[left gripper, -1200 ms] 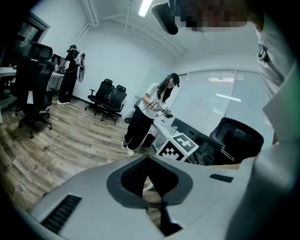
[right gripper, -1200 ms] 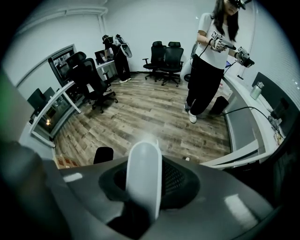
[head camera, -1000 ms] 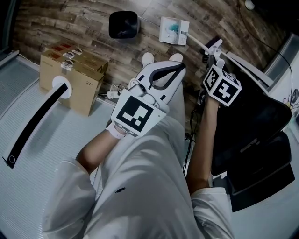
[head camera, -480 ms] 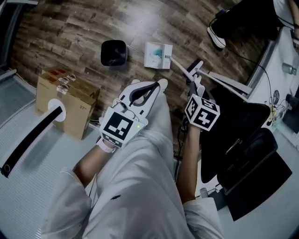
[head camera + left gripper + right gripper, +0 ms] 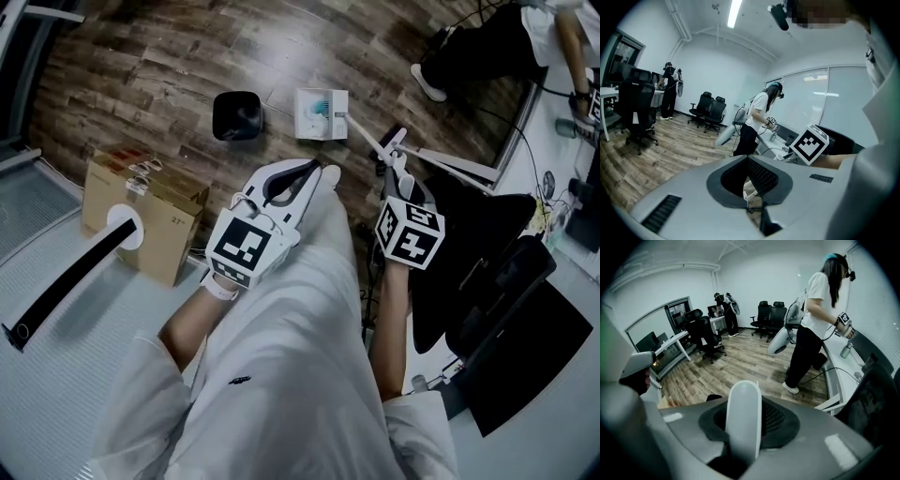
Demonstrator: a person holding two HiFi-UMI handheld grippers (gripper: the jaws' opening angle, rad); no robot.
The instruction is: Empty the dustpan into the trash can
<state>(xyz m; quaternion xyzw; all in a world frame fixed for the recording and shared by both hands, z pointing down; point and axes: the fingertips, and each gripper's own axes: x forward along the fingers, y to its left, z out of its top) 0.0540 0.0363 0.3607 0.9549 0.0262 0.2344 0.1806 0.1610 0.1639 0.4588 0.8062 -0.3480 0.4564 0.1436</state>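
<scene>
In the head view a white dustpan (image 5: 322, 114) with something teal inside is low over the wooden floor, just right of the black trash can (image 5: 236, 115). Its long white handle (image 5: 364, 135) slants up to my right gripper (image 5: 393, 146), which is shut on it. In the right gripper view the rounded end of the handle (image 5: 743, 427) stands between the dark pads of my right gripper (image 5: 749, 401). My left gripper (image 5: 320, 172) hangs shut and holds nothing, above my leg and left of the handle. In its own view the jaws of the left gripper (image 5: 748, 161) meet with nothing between them.
A cardboard box (image 5: 141, 211) stands on the floor at the left, beside a pale mat (image 5: 56, 375) with a black strap. A black office chair (image 5: 487, 272) crowds the right side. Another person's shoes (image 5: 427, 82) and legs are at the top right. Chairs and people stand farther off.
Both grippers have risen, the right one with the handle still in it. The floor, trash can and dustpan now look smaller and farther below. Neither gripper's jaws have moved.
</scene>
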